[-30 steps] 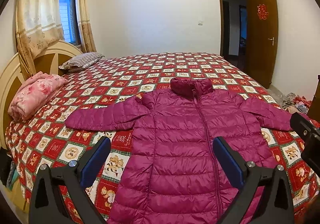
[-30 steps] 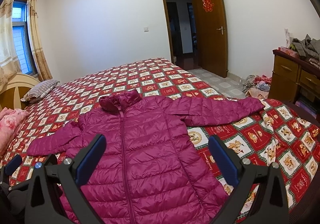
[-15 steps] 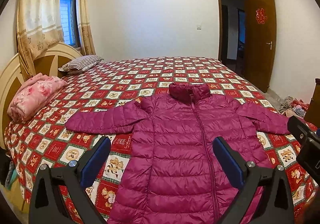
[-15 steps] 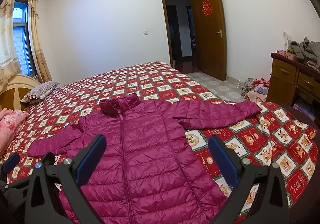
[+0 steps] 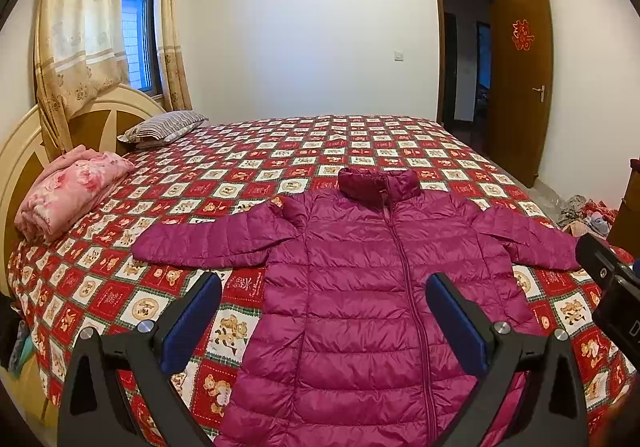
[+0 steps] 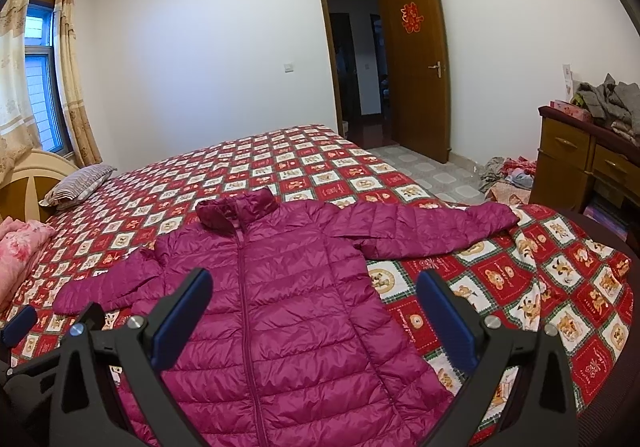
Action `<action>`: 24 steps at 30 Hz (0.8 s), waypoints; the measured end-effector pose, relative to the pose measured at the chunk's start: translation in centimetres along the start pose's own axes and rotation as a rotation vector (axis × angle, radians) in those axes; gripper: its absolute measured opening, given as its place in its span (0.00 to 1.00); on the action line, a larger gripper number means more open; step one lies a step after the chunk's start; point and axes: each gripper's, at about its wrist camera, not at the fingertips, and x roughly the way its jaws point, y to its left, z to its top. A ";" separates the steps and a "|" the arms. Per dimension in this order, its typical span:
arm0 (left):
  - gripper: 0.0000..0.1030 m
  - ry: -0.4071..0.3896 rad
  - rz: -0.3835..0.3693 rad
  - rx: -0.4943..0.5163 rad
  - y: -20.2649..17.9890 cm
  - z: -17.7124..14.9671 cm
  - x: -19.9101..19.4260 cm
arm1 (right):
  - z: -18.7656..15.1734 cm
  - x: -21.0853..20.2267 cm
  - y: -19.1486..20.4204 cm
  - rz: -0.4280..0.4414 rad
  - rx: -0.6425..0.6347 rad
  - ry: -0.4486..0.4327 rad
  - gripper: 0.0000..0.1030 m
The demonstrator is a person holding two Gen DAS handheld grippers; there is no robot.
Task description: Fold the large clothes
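A magenta quilted puffer jacket (image 5: 372, 287) (image 6: 280, 287) lies flat on the bed, zipped, front up, collar toward the far side and both sleeves spread sideways. My left gripper (image 5: 324, 321) hovers open above the jacket's lower body, empty. Over the jacket's lower right part, my right gripper (image 6: 314, 317) is open too, holding nothing. In the left wrist view the right gripper's black body (image 5: 612, 287) shows at the right edge. The left gripper's blue fingertip (image 6: 18, 323) shows at the left edge of the right wrist view.
The bed (image 5: 280, 151) has a red checkered bear-print quilt. A folded pink blanket (image 5: 68, 191) and a striped pillow (image 5: 164, 127) lie by the headboard. A wooden dresser (image 6: 580, 159) with piled clothes stands right, clothes heaped on the floor (image 6: 508, 175), door (image 6: 416, 63) open.
Both grippers have drawn back and tilted up slightly, so the jacket sits lower and a little smaller in both views. The jacket has not moved and both grippers stay open.
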 end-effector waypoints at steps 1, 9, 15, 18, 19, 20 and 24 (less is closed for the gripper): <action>0.99 0.002 -0.001 0.001 -0.1 0.0 0.0 | 0.0 0.0 -0.1 0.001 0.000 0.002 1.00; 0.99 0.026 0.000 0.014 -0.6 -0.5 1.1 | -0.4 1.0 -0.7 -0.004 0.010 0.027 1.00; 0.99 0.094 -0.023 0.019 -1.2 -1.2 3.8 | -1.1 3.0 -1.5 -0.012 0.046 0.079 1.00; 0.99 0.106 -0.030 0.029 -1.4 -1.4 5.1 | -1.3 4.5 -2.0 -0.017 0.060 0.117 1.00; 0.99 0.107 -0.035 0.030 -1.4 -1.4 5.4 | -1.4 5.1 -2.4 -0.023 0.062 0.128 1.00; 0.99 0.111 -0.044 0.027 -1.2 -1.4 5.9 | -1.4 5.4 -2.7 -0.032 0.065 0.134 1.00; 0.99 0.139 -0.083 -0.007 0.5 -0.1 9.0 | -0.3 7.4 -5.9 -0.077 0.103 0.150 1.00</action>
